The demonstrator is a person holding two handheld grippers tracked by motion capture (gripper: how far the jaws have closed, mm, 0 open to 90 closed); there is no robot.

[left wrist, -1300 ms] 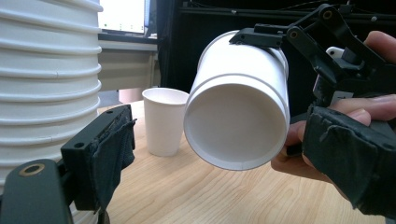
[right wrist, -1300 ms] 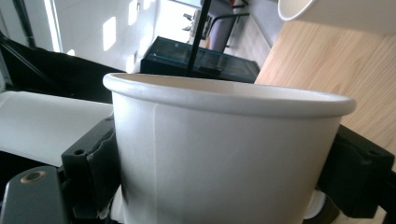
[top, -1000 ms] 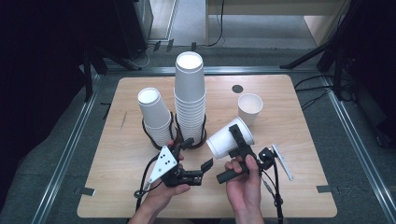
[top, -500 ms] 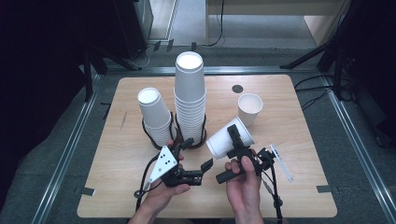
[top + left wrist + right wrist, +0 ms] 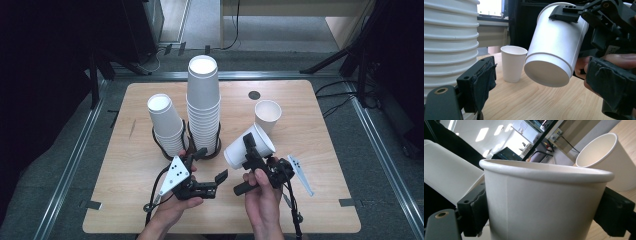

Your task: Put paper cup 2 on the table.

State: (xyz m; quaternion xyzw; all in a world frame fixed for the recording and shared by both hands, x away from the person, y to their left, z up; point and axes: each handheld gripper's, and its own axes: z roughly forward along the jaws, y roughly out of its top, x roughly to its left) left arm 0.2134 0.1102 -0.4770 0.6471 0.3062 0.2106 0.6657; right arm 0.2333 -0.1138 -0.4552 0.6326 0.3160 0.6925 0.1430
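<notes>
The white paper cup (image 5: pixel 249 146) hangs tilted in the air just right of the tall stack of upturned white paper cups (image 5: pixel 203 107), its base turned down toward the left gripper (image 5: pixel 211 165) and its mouth up and away. The right gripper (image 5: pixel 247 163) is clamped across its wall near the rim, one jaw on each side — a grip that leaves the base end free for the other tool. The left gripper's jaws stand apart with nothing between them, pointed at that base from below the stack; I judge they wait to take or steady the cup. A single upright white paper cup (image 5: pixel 267 116) stands on the pale wooden table (image 5: pixel 320 175) right of the stack, beyond the held one. Left of the stack leans a shorter stack of upturned white cups (image 5: pixel 166 125) — both stacks sit in dark ring holders (image 5: pixel 159 145), likely to keep them from sliding.
</notes>
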